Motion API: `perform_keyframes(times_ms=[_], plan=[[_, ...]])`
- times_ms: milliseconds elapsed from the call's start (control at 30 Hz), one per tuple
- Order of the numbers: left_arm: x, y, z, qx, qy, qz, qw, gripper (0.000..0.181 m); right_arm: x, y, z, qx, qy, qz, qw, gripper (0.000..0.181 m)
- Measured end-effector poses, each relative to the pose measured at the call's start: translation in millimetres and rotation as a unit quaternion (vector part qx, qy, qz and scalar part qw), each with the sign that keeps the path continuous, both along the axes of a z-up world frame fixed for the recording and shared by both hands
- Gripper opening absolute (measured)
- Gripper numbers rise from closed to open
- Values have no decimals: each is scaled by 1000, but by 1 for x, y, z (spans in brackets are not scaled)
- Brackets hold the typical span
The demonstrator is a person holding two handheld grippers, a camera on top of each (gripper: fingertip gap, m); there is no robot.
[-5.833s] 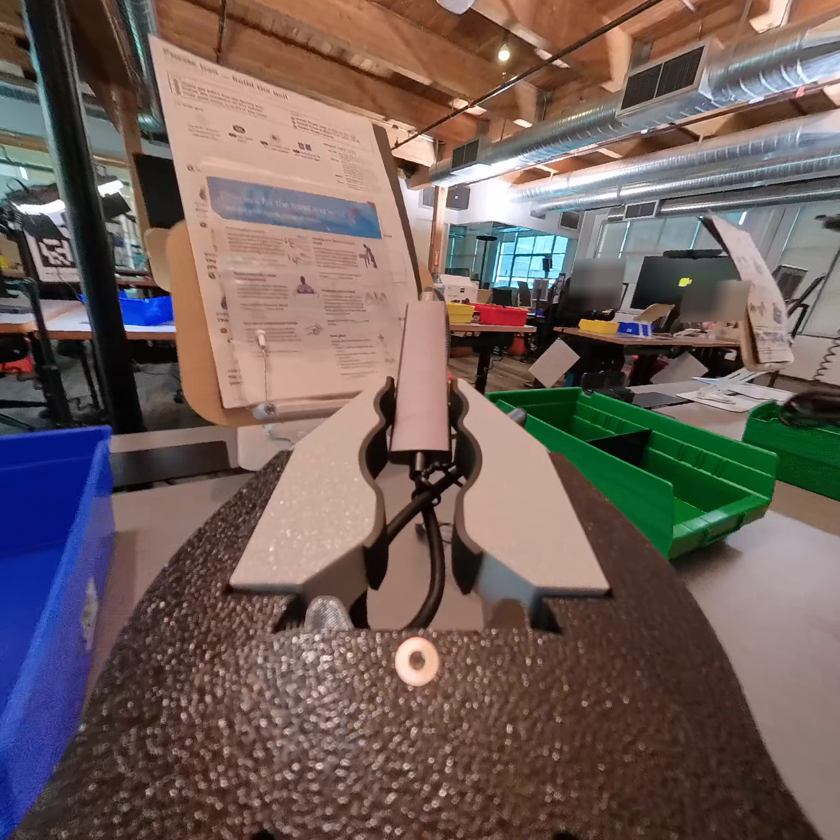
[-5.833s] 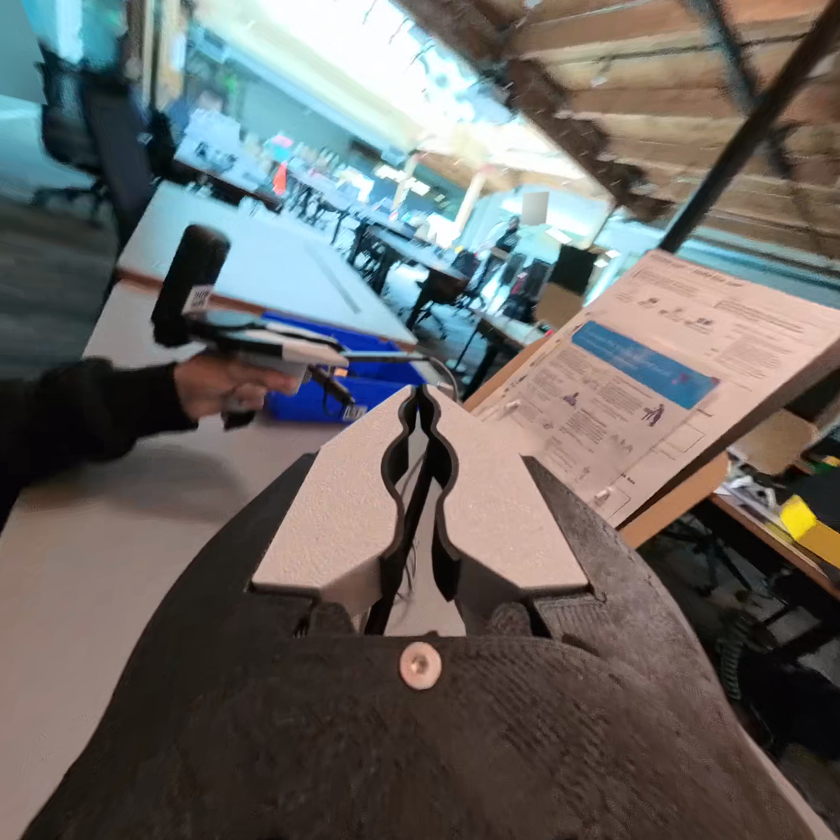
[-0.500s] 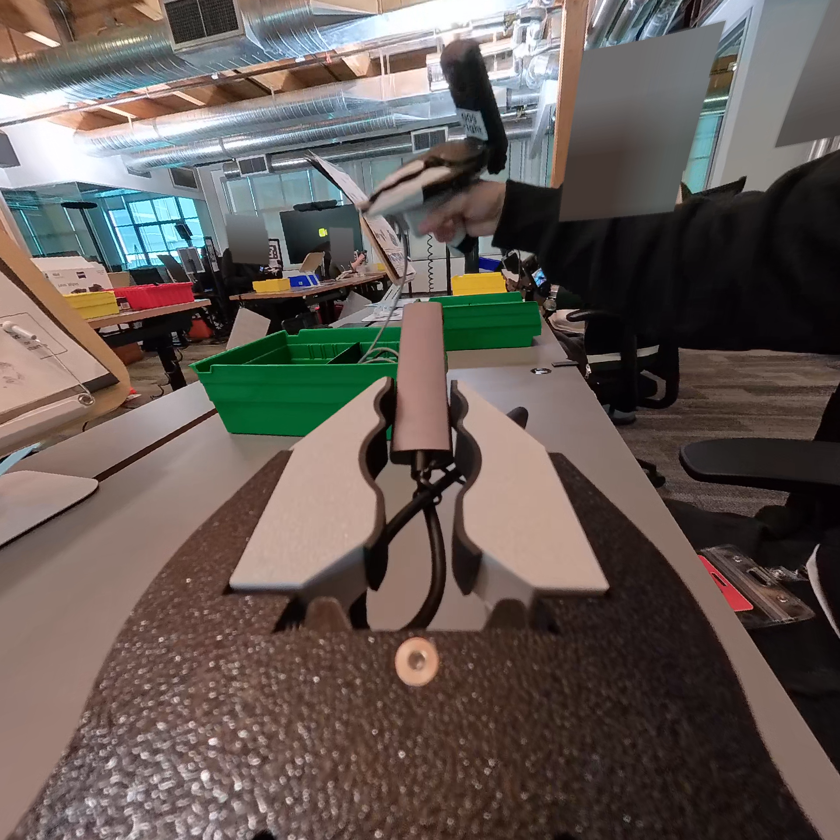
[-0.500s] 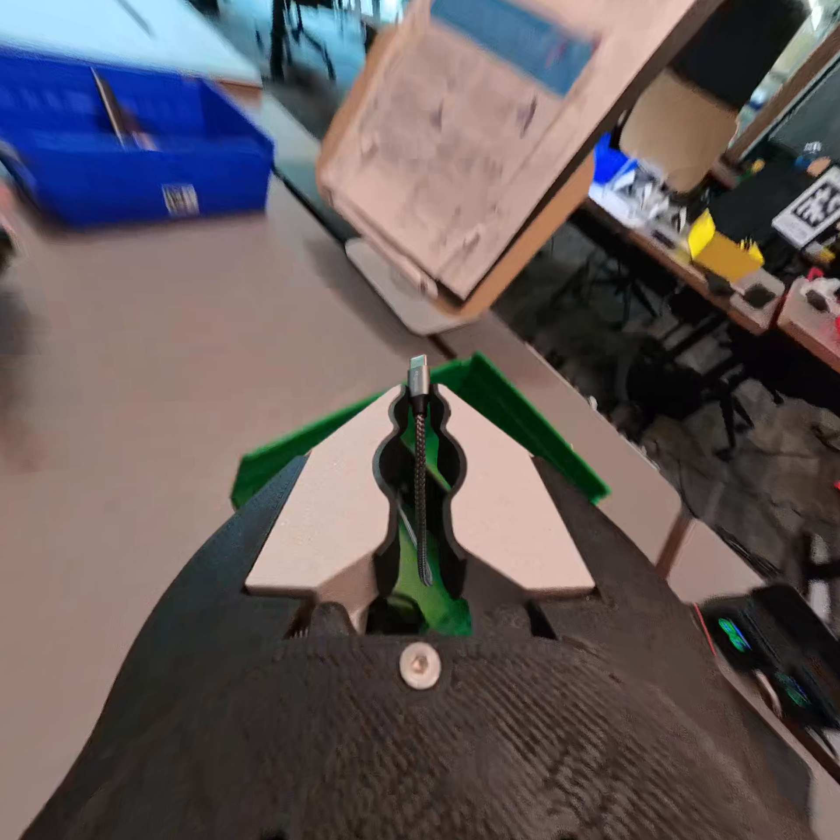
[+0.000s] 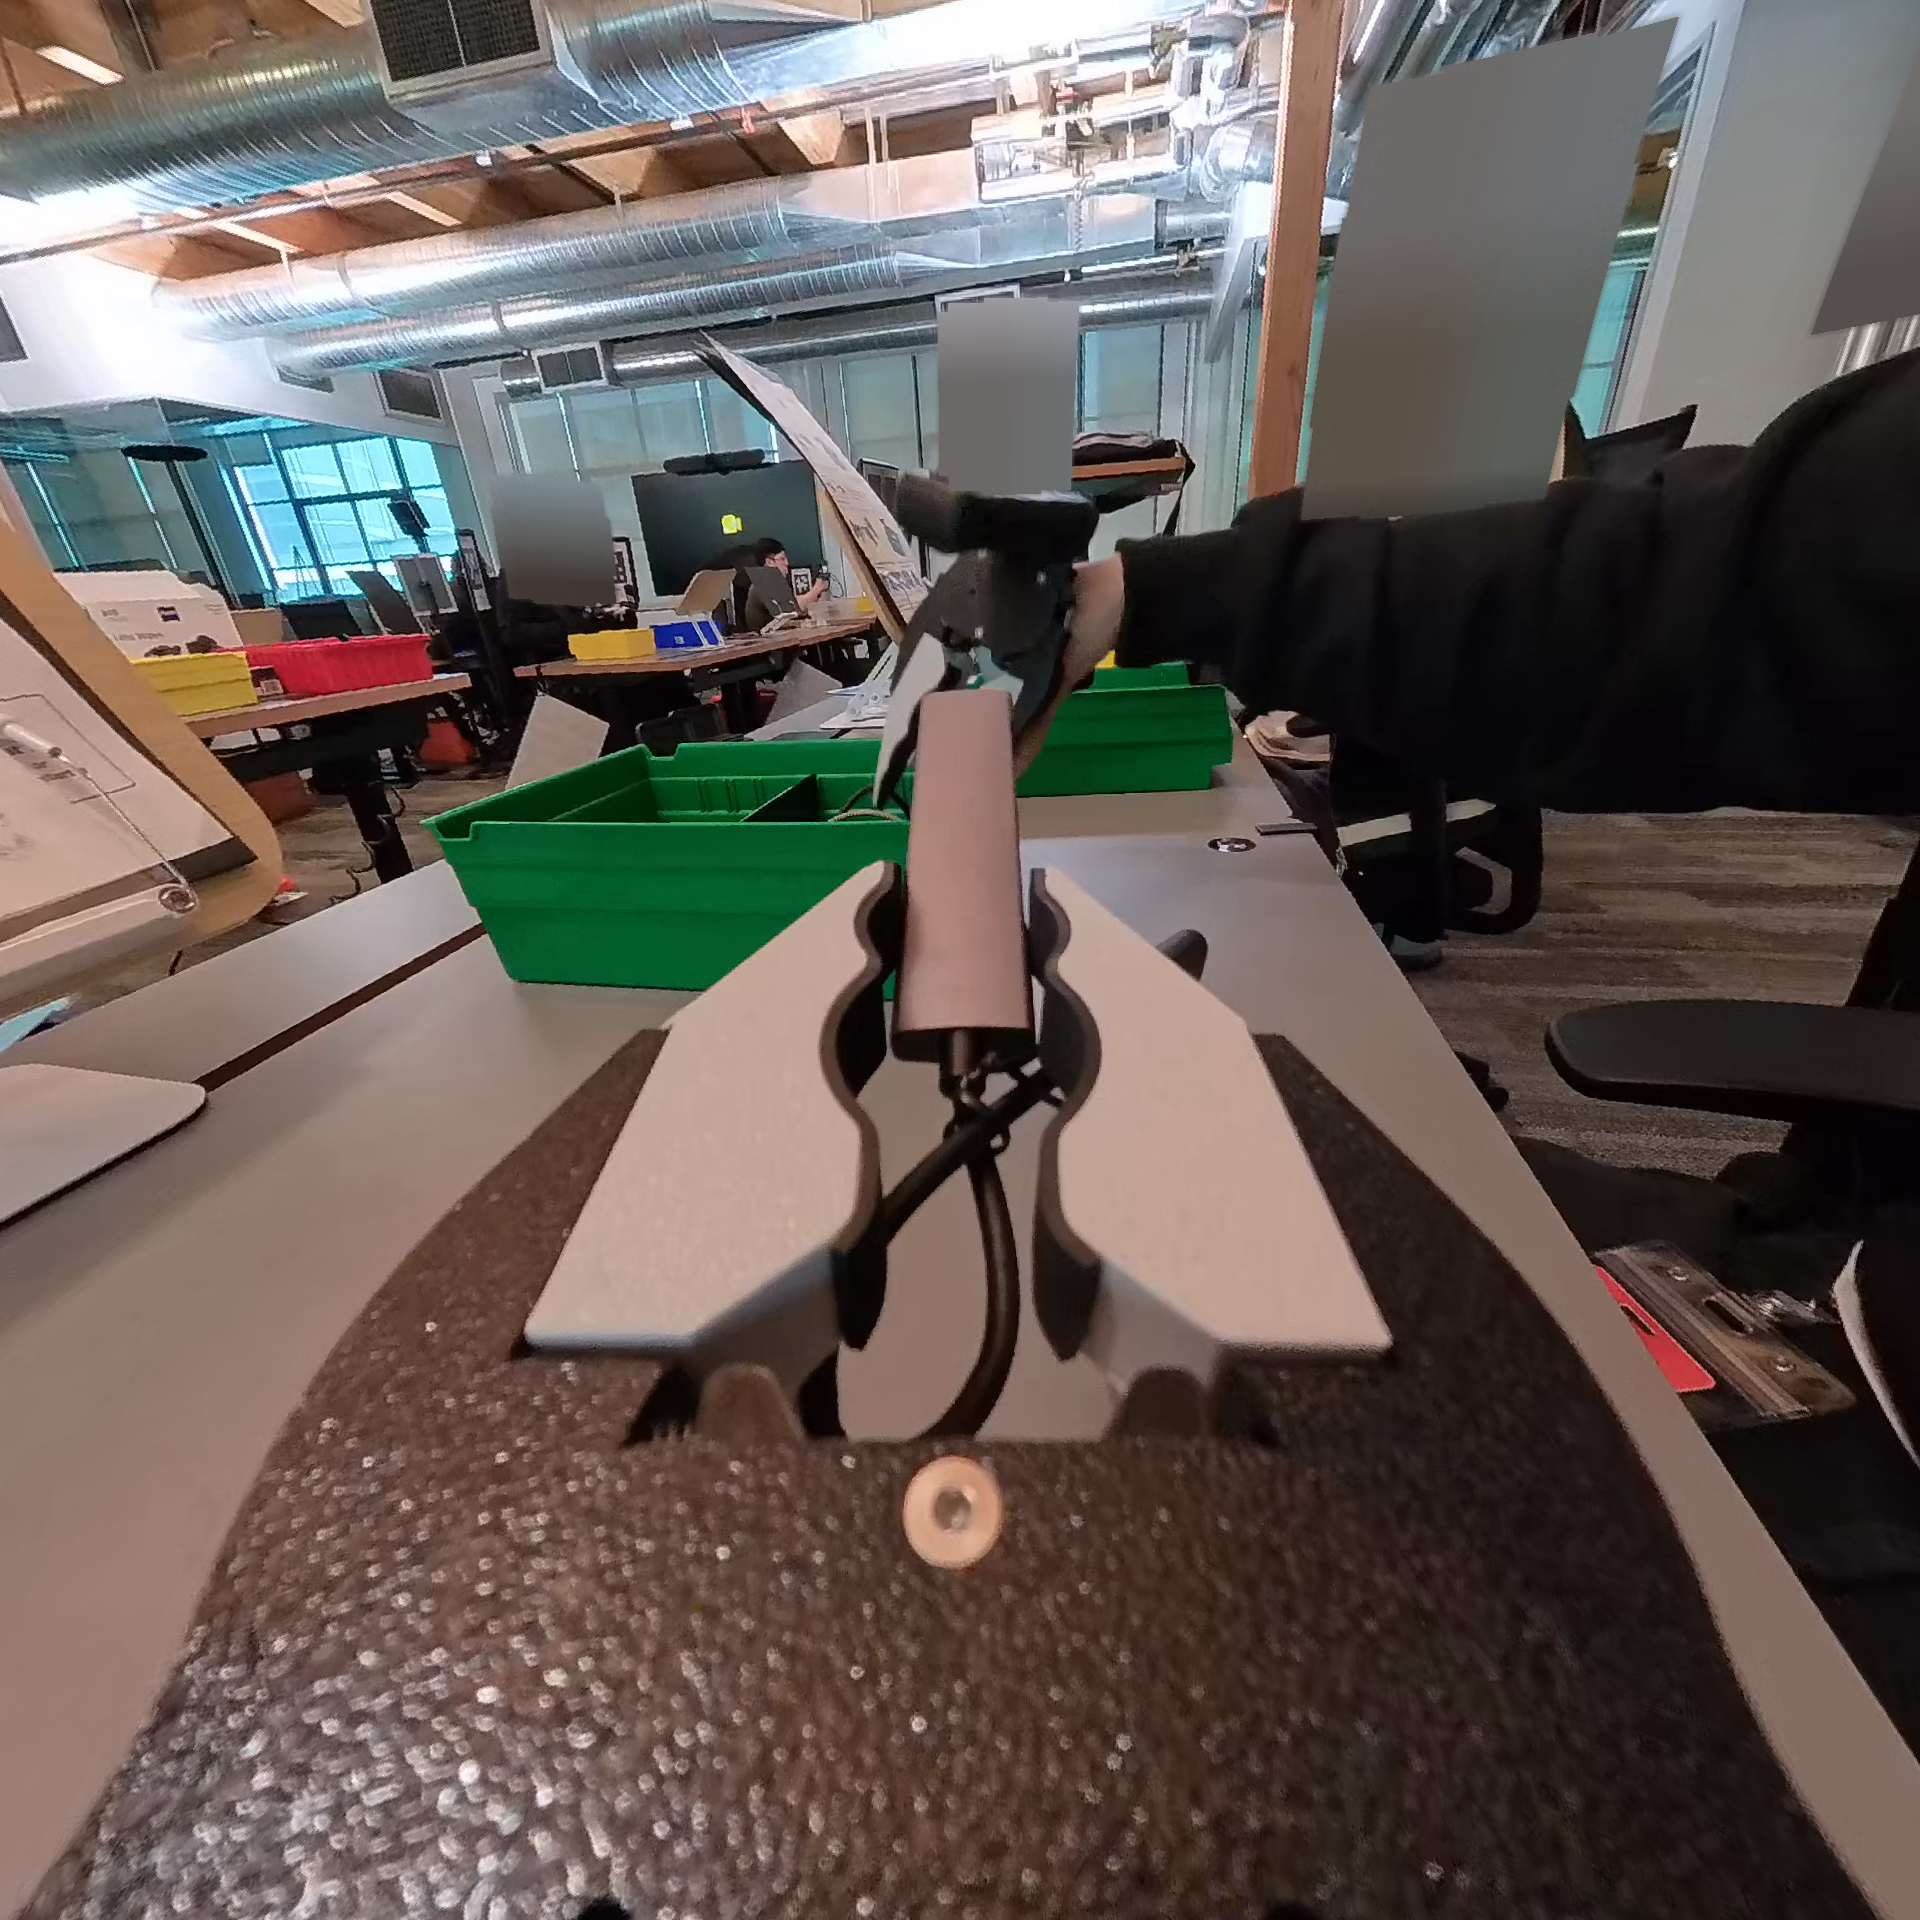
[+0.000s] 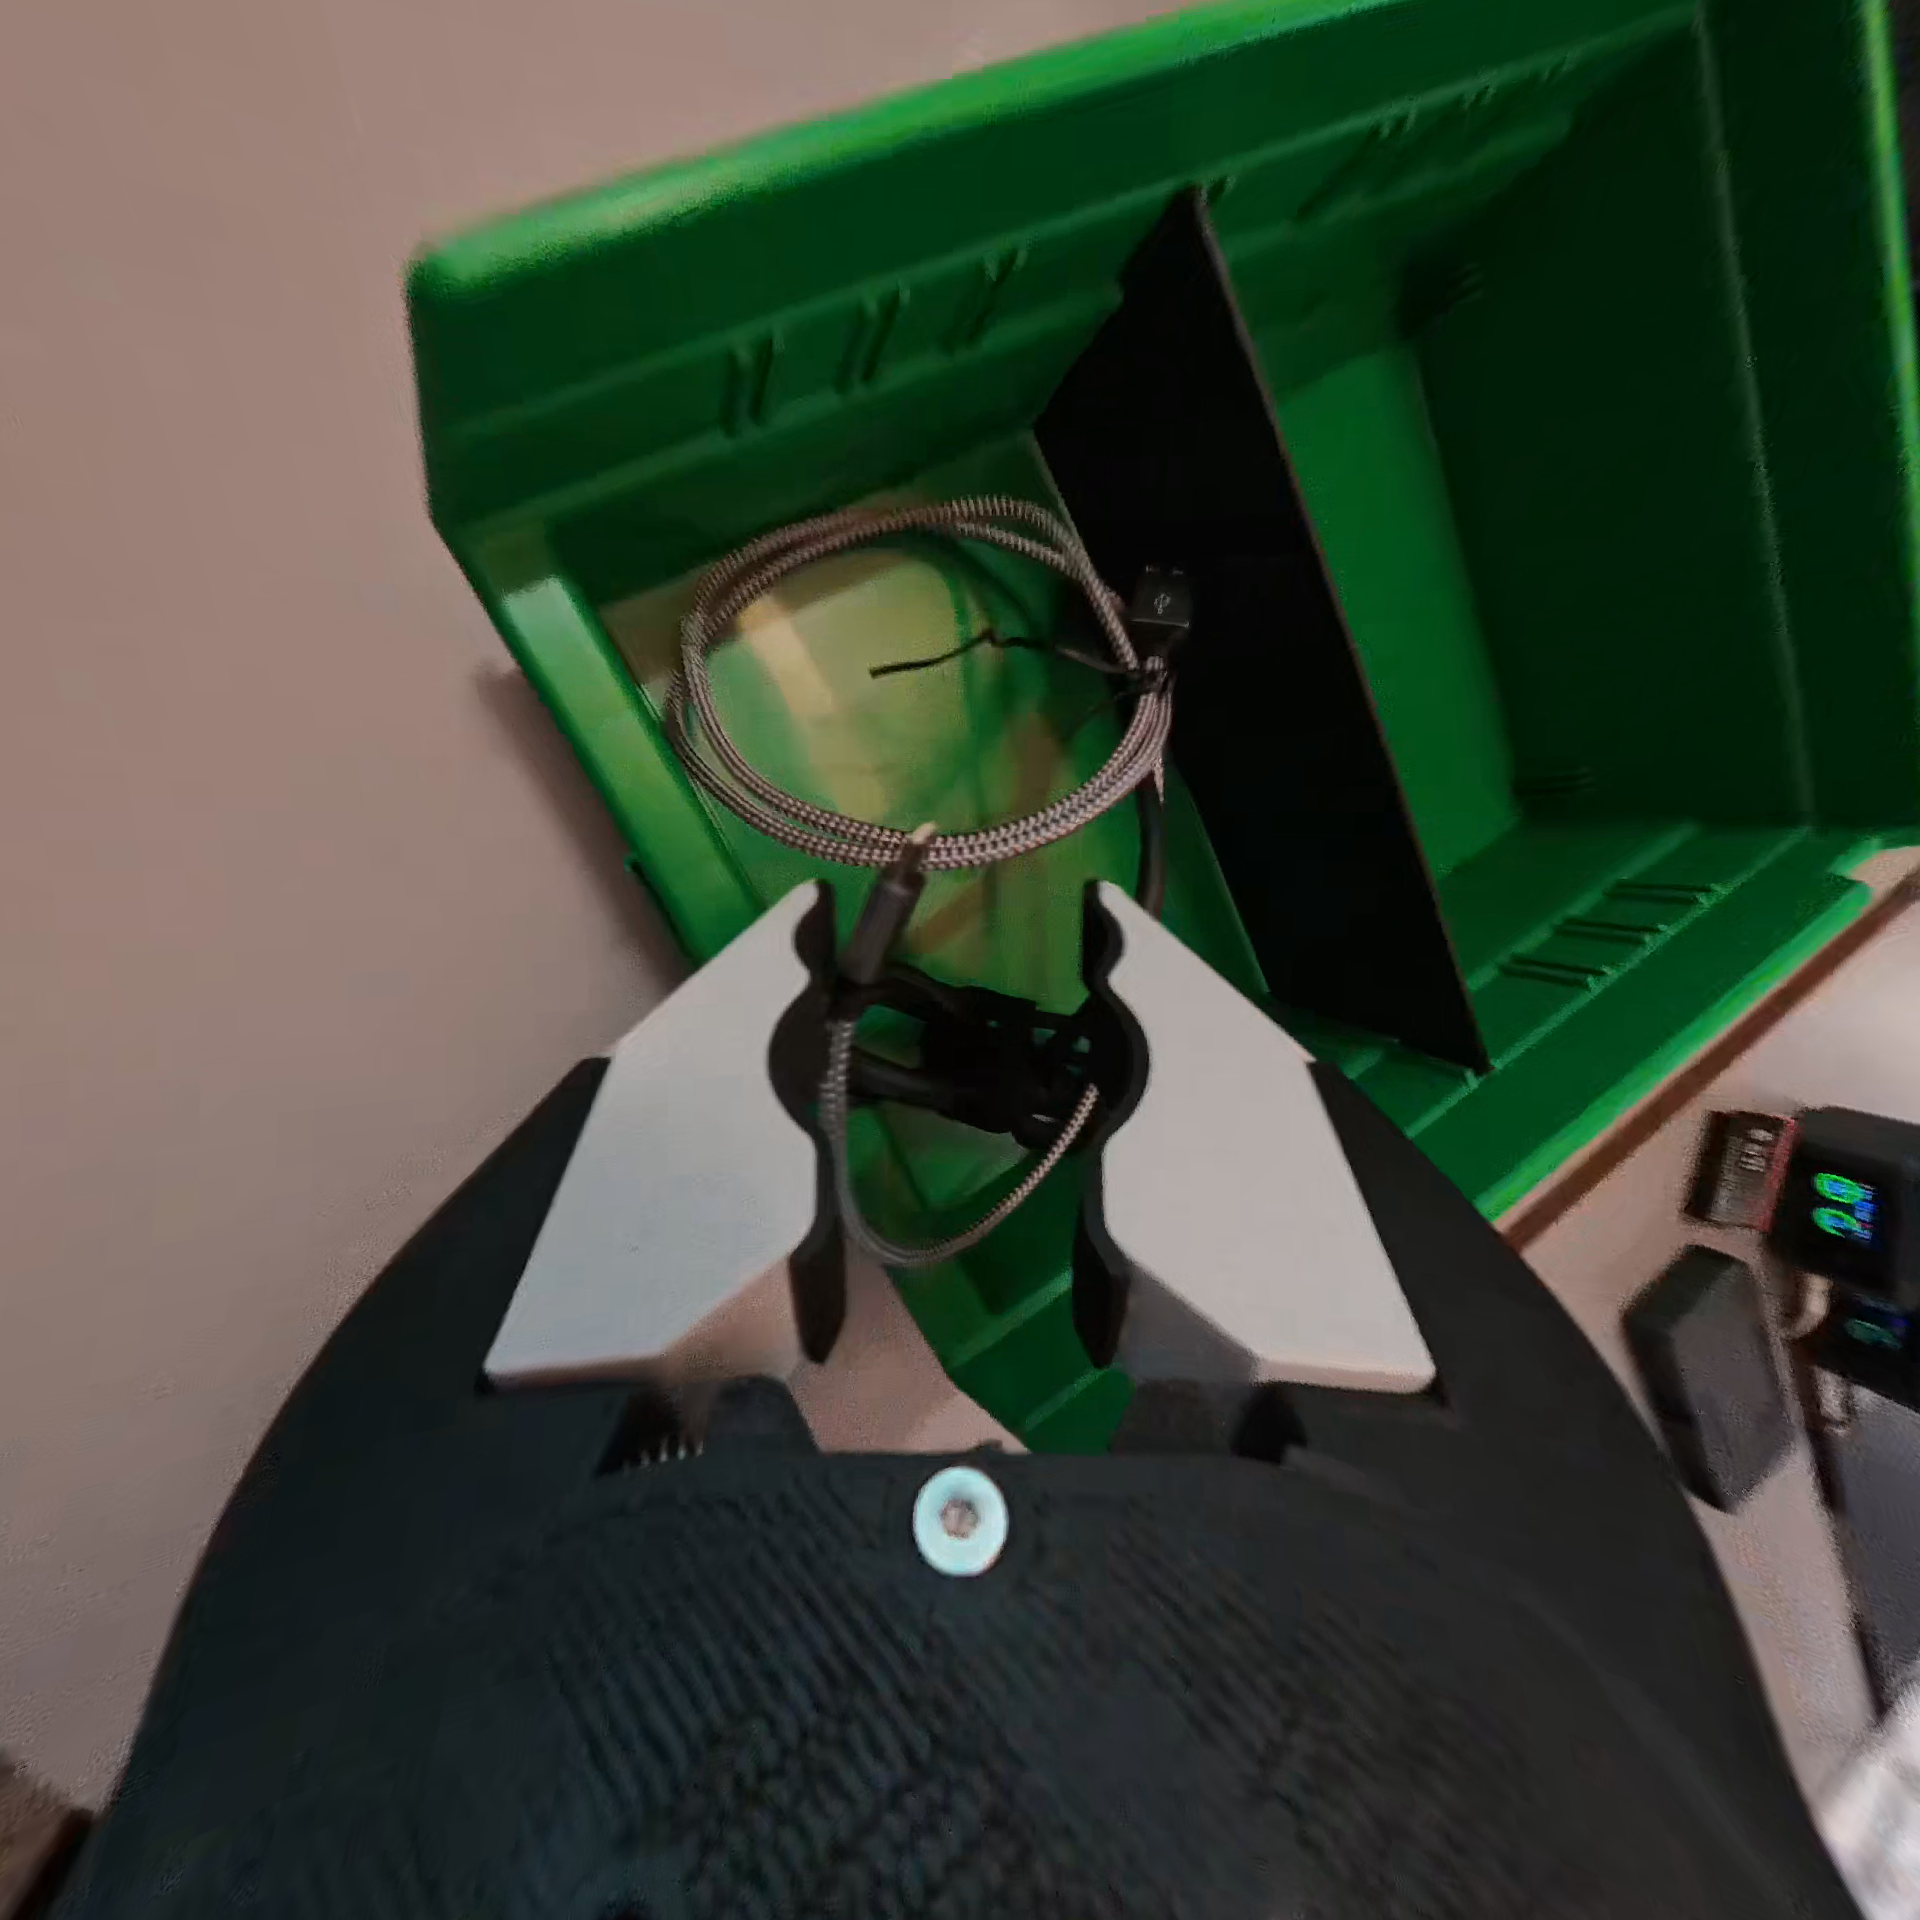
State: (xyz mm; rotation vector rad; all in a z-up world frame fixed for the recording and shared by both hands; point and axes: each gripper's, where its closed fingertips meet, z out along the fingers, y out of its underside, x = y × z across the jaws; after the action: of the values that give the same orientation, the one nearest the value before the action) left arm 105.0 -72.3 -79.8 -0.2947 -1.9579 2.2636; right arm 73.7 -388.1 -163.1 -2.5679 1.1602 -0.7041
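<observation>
Braided cable (image 6: 935, 847) is no longer being pinched: the right gripper (image 6: 956, 904), shut half a second ago, is now standing wide open around its plug end. The coil is lying in the green bin (image 6: 727, 260), left of the black divider (image 6: 1247, 623). The left gripper (image 5: 961, 894) is still clamping a pinkish-grey bar (image 5: 961, 831).

Green bin (image 6: 727, 343) cut off at top and right edges, motion-blurred
</observation>
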Motion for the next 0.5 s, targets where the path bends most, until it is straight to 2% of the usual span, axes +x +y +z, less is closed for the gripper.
perform_keyframes(times_ms=[100, 233, 333, 400, 433, 500], plan=[[-2, -2, -2, 5, 0, -4, 1000, 22, 4, -2, 27, 27, -39, -10, 999, 81], [-3, -3, -3, 11, -6, -4, 1000, 22, 3, -15, 38, 3, -61, -26, 998, 97], [-2, -2, -1, 6, -3, -2, 1000, 22, 3, -11, 37, -3, -70, -16, 997, 96], [-2, -1, 0, 2, 2, -3, 1000, 22, 2, -17, 32, -38, -52, -26, 998, 92], [-2, -1, 0, 1, 3, -5, 1000, 22, 5, -19, 33, -52, -50, -31, 997, 86], [-3, -3, -2, 6, 0, -6, 1000, 22, 15, -7, 39, -33, -56, -23, 998, 52]])
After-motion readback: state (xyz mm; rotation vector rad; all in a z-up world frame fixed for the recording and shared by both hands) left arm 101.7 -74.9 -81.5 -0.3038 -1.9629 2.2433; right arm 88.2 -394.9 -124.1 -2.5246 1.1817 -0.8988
